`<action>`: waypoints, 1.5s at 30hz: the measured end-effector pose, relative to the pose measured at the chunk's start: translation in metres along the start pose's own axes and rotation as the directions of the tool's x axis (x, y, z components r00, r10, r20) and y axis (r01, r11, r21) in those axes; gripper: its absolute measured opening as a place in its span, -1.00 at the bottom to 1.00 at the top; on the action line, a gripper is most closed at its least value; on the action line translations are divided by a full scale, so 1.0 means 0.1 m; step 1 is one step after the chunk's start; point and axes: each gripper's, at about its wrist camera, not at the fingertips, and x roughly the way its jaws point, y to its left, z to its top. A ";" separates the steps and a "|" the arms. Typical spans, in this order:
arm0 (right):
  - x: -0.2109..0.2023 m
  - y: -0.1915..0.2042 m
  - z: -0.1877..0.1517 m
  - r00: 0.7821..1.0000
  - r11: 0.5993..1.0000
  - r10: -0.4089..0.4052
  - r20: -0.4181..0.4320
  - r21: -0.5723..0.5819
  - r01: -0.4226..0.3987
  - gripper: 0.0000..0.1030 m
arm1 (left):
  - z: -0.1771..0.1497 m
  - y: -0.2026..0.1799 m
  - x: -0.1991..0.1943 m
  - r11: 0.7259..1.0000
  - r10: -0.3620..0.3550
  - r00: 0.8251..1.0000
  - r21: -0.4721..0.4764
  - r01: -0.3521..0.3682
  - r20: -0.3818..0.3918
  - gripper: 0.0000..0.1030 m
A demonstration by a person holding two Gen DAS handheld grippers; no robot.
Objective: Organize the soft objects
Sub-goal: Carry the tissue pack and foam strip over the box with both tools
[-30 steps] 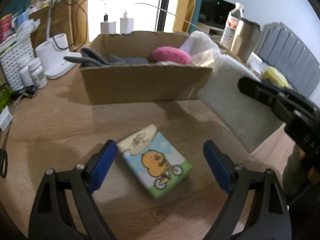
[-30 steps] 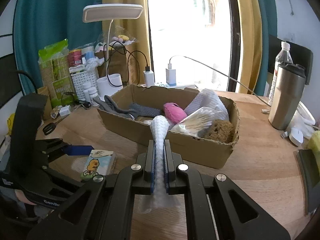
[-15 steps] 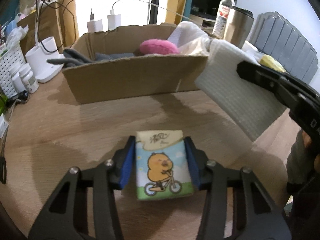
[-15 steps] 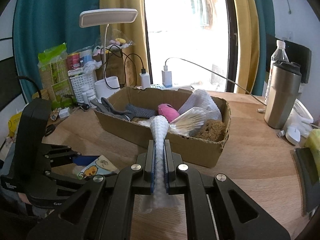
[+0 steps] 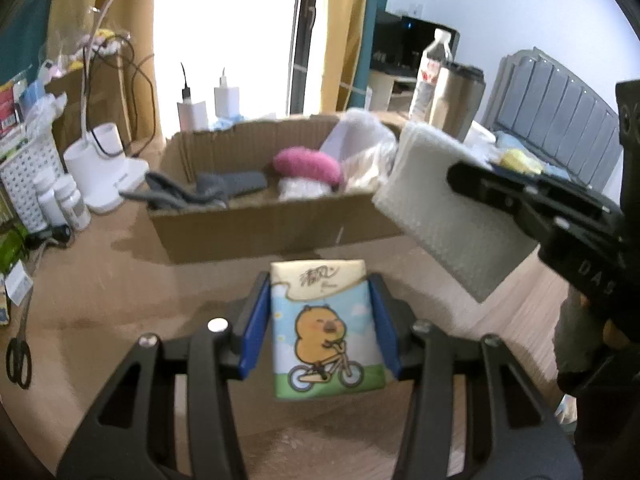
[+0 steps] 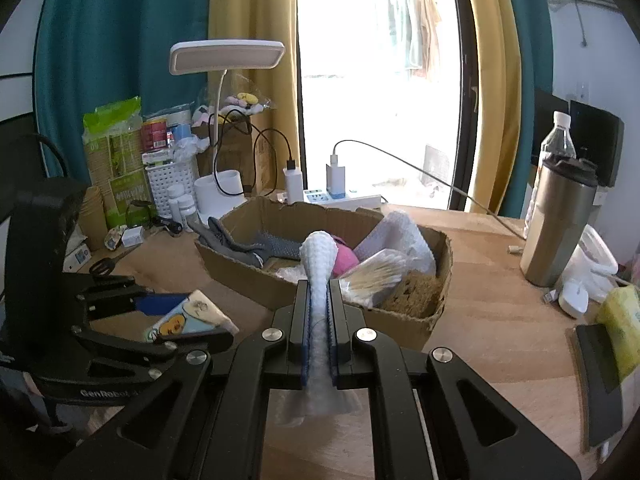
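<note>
Tumbler (image 6: pixel 558 222) and bottle (image 6: pixel 554 142) right of cardboard box (image 6: pixel 320 280).

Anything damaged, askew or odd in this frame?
Yes, minor: the cardboard box has a torn, ragged rim and a crumpled near corner, and a grey glove droops over its left wall. The tissue pack in the left gripper and foam sheet in the right gripper look securely held.

Desk lamp (image 6: pixel 227 56) upper left; steel tumbler (image 6: pixel 559 222) & water bottle (image 6: pixel 556 140) at right; scissors (image 5: pixel 18 354) far left; chargers (image 6: pixel 335 176) center.
</note>
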 end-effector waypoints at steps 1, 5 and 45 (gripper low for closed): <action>-0.01 0.00 0.02 1.000 1.000 -0.001 0.003 -0.001 0.001 -0.85 | 0.02 0.01 -0.02 1.000 0.000 1.000 -0.002 0.000 0.009 -0.05; -0.04 -0.02 0.08 1.000 1.000 0.000 0.017 -0.001 0.000 -0.85 | 0.12 0.05 -0.11 1.000 0.003 0.999 -0.010 -0.003 0.040 -0.05; 0.32 -0.11 0.44 1.000 1.000 -0.003 0.026 -0.014 0.003 -0.85 | 0.67 0.36 0.01 0.999 0.004 0.989 -0.036 0.001 0.146 -0.05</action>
